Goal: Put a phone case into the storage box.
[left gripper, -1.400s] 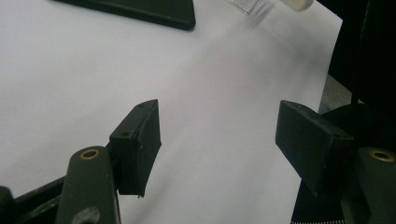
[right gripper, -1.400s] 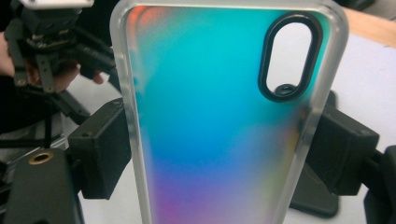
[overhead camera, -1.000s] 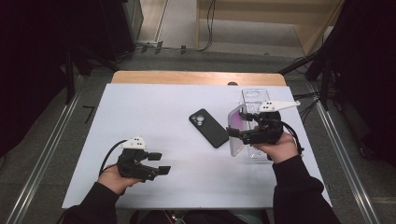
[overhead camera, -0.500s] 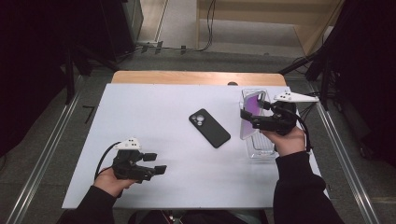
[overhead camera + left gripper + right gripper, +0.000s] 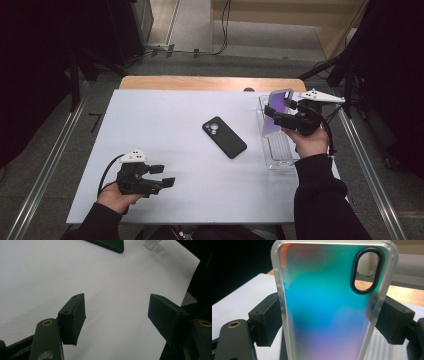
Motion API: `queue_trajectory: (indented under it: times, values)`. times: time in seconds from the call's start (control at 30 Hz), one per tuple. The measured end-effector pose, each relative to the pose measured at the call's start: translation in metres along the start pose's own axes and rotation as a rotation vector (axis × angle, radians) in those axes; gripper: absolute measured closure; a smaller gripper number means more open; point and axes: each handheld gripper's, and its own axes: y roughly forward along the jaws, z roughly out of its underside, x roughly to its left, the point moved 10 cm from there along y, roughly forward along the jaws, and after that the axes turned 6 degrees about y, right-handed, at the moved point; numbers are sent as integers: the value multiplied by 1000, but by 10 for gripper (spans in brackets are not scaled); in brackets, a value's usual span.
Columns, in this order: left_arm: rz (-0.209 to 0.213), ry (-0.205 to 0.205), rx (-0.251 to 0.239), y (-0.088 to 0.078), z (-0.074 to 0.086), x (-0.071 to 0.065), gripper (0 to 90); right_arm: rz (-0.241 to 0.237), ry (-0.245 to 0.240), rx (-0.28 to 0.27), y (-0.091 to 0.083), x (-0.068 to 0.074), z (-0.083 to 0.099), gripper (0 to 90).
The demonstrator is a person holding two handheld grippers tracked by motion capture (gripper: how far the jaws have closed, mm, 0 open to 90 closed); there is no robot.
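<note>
Case [image 5: 329, 305], a thin iridescent phone shell, looks light, flexible and slick; it stands upright over the clear tray [image 5: 278, 162] at the table's [image 5: 165, 130] 3 o'clock, pinched across its long edges by the right hand-held gripper [image 5: 275, 116]. The left hand-held gripper [image 5: 162, 176] gapes wide, empty, near 7 o'clock.

Phone case [image 5: 329, 305]: iridescent back, teal-blue fading to purple, orange tint in top corner, frosted clear rim, black ring round camera cutout. Phone [image 5: 224, 137]: black. Table [image 5: 165, 125]: plain white, wood-brown far edge. Tray [image 5: 280, 160]: clear, ribbed. Gripper jaws: black.
</note>
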Motion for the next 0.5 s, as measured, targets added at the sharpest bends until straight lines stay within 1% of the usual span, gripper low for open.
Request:
queue_trajectory:
  times: [0.07, 0.17, 0.3, 0.37, 0.43, 0.5]
  values:
    - [-1, -5, -5, 0, -1, 0, 307, 12, 5, 1, 3, -4, -2, 151]
    - [-1, -7, -7, 0, -1, 1, 307, 47, 3, 3, 8, -11, -7, 151]
    - [-3, -10, -6, 1, -1, 1, 307, 74, 30, -5, 14, -23, -13, 151]
    - [-3, -9, -8, 1, -1, 1, 308, 87, 37, -2, 18, -28, -16, 151]
    - [-7, -9, -7, 1, -1, 1, 307, 101, 40, 5, 22, -32, -18, 151]
    - [-4, -8, -9, 0, -1, 1, 307, 107, 57, 4, 28, -36, -19, 151]
